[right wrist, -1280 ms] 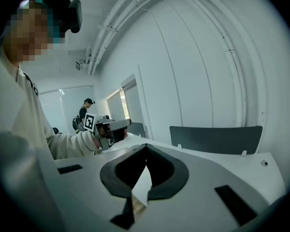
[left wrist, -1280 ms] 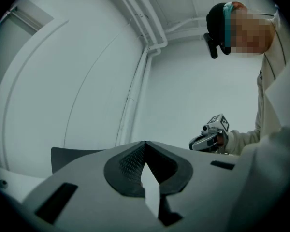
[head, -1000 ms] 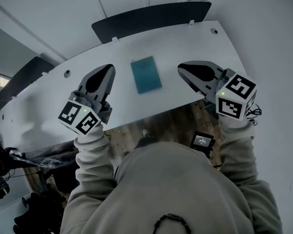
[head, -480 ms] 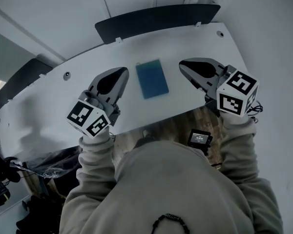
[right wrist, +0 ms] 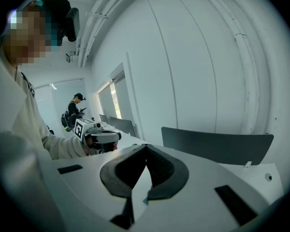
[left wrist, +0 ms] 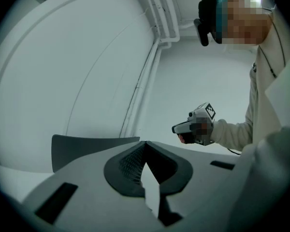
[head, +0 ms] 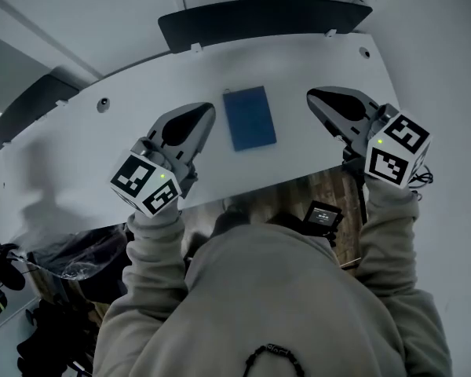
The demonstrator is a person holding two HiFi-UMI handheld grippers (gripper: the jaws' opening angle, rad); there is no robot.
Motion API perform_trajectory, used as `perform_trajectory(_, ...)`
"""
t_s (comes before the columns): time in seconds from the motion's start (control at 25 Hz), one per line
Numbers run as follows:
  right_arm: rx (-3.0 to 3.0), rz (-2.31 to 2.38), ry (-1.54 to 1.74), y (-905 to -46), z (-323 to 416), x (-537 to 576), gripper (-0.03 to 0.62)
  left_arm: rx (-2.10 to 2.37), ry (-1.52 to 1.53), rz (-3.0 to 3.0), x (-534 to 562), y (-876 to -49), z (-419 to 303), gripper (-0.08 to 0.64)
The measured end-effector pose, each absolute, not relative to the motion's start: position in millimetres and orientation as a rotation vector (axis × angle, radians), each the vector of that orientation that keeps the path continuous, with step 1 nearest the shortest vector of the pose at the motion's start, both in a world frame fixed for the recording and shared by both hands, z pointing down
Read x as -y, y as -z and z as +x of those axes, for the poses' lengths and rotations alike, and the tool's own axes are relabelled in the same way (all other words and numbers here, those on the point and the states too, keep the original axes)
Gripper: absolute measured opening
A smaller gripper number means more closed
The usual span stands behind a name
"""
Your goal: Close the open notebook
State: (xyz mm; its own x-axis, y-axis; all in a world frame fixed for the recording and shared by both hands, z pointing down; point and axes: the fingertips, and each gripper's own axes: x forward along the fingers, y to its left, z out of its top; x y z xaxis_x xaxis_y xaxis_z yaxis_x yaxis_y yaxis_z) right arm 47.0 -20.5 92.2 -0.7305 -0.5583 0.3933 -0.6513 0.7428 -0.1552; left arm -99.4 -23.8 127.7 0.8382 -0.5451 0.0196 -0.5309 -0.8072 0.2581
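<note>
On a white table [head: 322, 61], a blue notebook [head: 250, 118] lies flat between the left gripper [head: 206, 115] and the right gripper [head: 314, 95], touching neither. Its cover appears to be already down, so only one blue rectangle shows. Both grippers hover near it, one on each side, with jaws pressed together at the tips and nothing between them. The risk from here looks small but real: a closed gripper drifting inward could nudge the slim book across the smooth top, skewing it or sliding it towards the near edge by the person's body. Were any page in fact ajar, which the head view is too distant to settle, shut jaws could only push the cover, not pinch it.
</note>
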Motion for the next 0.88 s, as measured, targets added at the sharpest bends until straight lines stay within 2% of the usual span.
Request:
perform_trajectory(0.56,2.761,0.762,-0.408,-81,66,44,0.020,0.907,0.006,2.728,21,-120,-35,-0.002)
perform_trajectory(0.88,2.790,0.624,-0.410,-79,63,70,0.020,0.967,0.081,2.665,54,-111,-15,-0.002)
